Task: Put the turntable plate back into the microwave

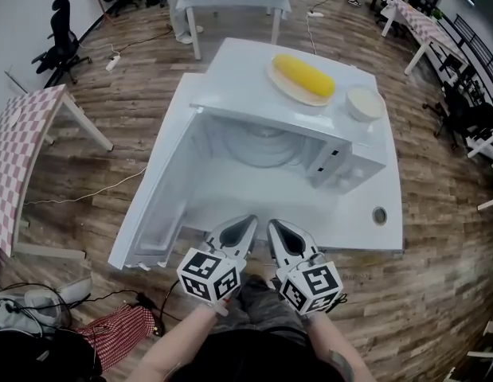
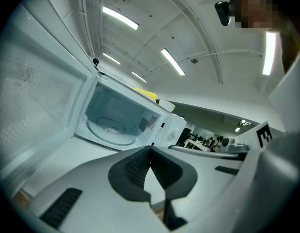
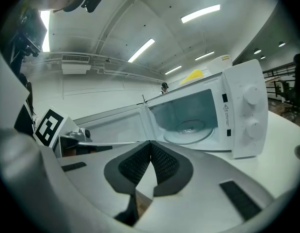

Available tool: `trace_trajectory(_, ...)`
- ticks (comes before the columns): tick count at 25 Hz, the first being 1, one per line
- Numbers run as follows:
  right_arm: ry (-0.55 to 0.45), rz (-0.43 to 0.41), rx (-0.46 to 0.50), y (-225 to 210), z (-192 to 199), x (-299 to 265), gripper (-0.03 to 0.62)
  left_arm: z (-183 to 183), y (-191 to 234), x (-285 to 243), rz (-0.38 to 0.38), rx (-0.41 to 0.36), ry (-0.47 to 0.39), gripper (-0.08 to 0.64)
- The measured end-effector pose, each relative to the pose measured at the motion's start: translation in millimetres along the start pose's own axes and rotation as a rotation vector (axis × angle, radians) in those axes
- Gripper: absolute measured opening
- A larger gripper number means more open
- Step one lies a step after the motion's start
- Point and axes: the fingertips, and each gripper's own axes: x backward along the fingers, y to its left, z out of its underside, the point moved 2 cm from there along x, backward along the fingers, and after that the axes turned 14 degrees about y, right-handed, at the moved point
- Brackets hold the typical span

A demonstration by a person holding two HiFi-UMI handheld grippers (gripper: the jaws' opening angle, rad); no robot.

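The round turntable plate (image 1: 266,148), with no long axis, lies flat inside the open microwave (image 1: 254,78), whose mouth faces the worktop's (image 1: 342,223) near edge, where the left hand-held gripper (image 2: 150,149) and right hand-held gripper (image 3: 150,144) hover, jaws pressed together, empty.

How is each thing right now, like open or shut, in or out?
Microwave door: open wide.
Turntable plate: lying flat inside the microwave.
Left gripper: shut, empty.
Right gripper: shut, empty.
Corn: lying on a dinner plate atop the microwave.
Bowl: upright atop the microwave.
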Motion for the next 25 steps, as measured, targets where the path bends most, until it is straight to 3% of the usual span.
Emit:
trace_trajectory(13, -0.001, 0.025, 0.024, 16, -2, 12, 0.021, -1, -16, 14, 0.025, -0.045, 0.007, 0.012)
trace_trajectory(25, 0.017, 0.042, 0.016, 20, 5, 7, 0.021, 9, -4, 23, 0.006, -0.020, 0.027, 0.012)
